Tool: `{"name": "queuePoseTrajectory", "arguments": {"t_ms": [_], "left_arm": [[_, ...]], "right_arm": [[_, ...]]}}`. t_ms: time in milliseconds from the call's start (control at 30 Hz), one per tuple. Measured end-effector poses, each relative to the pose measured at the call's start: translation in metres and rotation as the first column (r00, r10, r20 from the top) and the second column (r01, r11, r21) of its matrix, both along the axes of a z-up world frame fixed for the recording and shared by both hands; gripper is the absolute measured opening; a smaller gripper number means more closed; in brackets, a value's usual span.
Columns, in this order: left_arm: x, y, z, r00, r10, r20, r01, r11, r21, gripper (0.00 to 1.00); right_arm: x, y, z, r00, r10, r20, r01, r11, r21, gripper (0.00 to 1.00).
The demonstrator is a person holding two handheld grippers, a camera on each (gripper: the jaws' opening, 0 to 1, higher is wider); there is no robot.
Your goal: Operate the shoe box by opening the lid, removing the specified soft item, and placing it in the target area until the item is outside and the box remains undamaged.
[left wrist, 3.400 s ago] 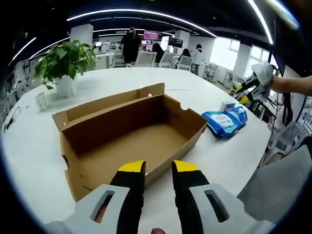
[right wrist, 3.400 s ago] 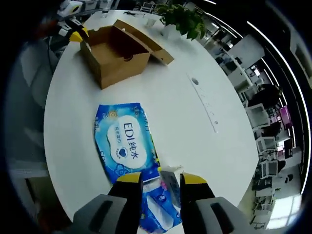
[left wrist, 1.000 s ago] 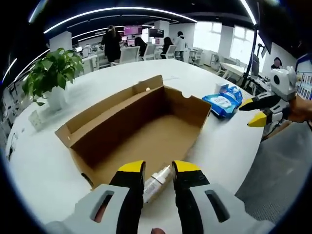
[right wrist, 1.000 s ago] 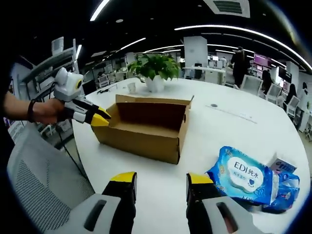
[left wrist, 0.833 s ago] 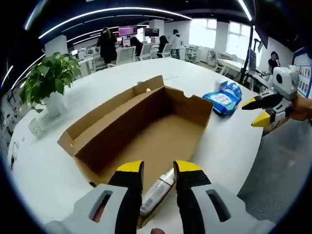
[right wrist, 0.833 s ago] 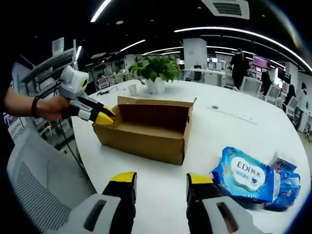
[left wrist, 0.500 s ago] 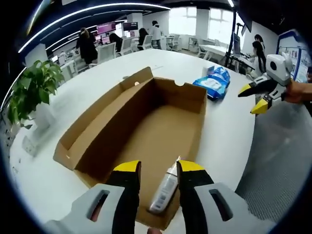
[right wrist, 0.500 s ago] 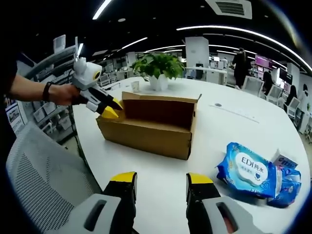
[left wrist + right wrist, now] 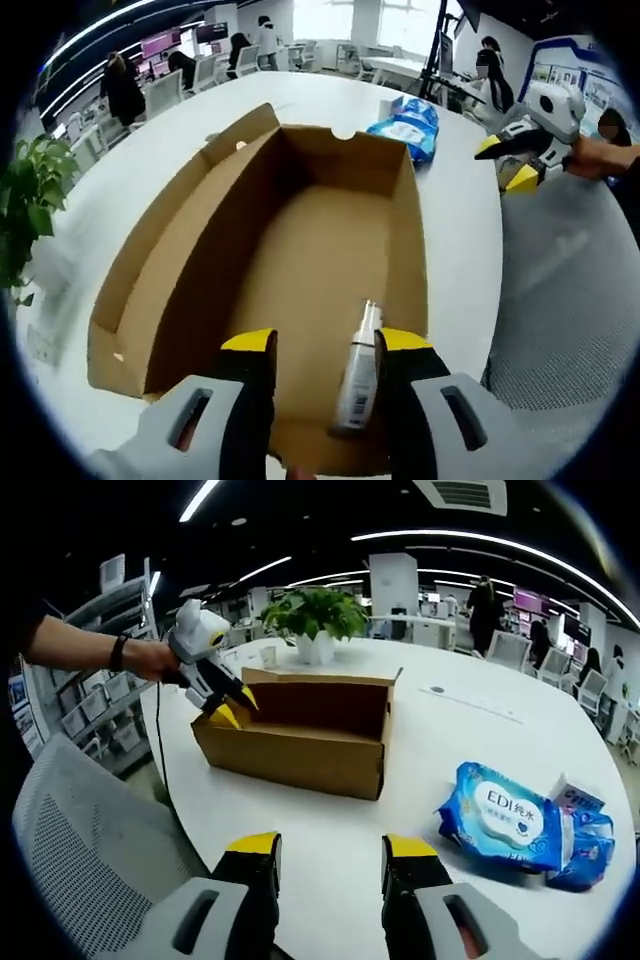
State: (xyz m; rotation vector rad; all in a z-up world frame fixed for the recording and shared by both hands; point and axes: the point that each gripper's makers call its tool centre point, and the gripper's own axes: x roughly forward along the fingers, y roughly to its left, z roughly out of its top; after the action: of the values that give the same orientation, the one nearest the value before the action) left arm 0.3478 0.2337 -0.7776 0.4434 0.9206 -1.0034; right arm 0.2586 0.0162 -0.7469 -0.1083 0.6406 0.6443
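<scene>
Brown corrugated cardboard shoe box (image 9: 300, 250), lid open, on the round white table (image 9: 420, 780); a small white bottle (image 9: 357, 375) lies inside at its near end. Left gripper (image 9: 325, 350), jaws parted, hangs above the bottle. Right gripper (image 9: 330, 848) gapes, empty, over the table edge. Blue wet-wipe packs (image 9: 500, 815) lie outside, well apart from the box.

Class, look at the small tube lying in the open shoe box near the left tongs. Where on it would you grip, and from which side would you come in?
Grip the tube across its wider body, coming down from above through the box's open top. It lies flat on the floor close to the side wall, so a sideways approach looks blocked. The left tongs are already open above it, roughly astride it.
</scene>
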Motion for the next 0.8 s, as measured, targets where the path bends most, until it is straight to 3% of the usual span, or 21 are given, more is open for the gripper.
{"name": "queuePoseTrajectory", "arguments": {"t_ms": [300, 500, 633, 800], "left_arm": [[-0.004, -0.008, -0.018, 0.993, -0.080, -0.089, 0.081, 0.997, 0.012, 0.49], [-0.011, -0.010, -0.025, 0.984, -0.129, -0.124, 0.134, 0.990, 0.032, 0.47], [-0.014, -0.005, -0.032, 0.978, -0.176, -0.114, 0.186, 0.978, 0.089, 0.47], [-0.012, -0.002, -0.030, 0.979, -0.181, -0.092, 0.190, 0.976, 0.102, 0.51]], "right_arm": [[-0.004, -0.004, -0.004, 1.000, -0.021, -0.012, 0.021, 1.000, -0.002, 0.37], [-0.005, -0.005, -0.007, 0.999, -0.028, -0.020, 0.028, 1.000, -0.003, 0.37], [-0.005, -0.006, -0.008, 0.999, -0.029, -0.022, 0.029, 1.000, -0.006, 0.37], [-0.006, -0.008, -0.010, 0.999, -0.032, -0.028, 0.032, 0.999, -0.011, 0.36]]}}
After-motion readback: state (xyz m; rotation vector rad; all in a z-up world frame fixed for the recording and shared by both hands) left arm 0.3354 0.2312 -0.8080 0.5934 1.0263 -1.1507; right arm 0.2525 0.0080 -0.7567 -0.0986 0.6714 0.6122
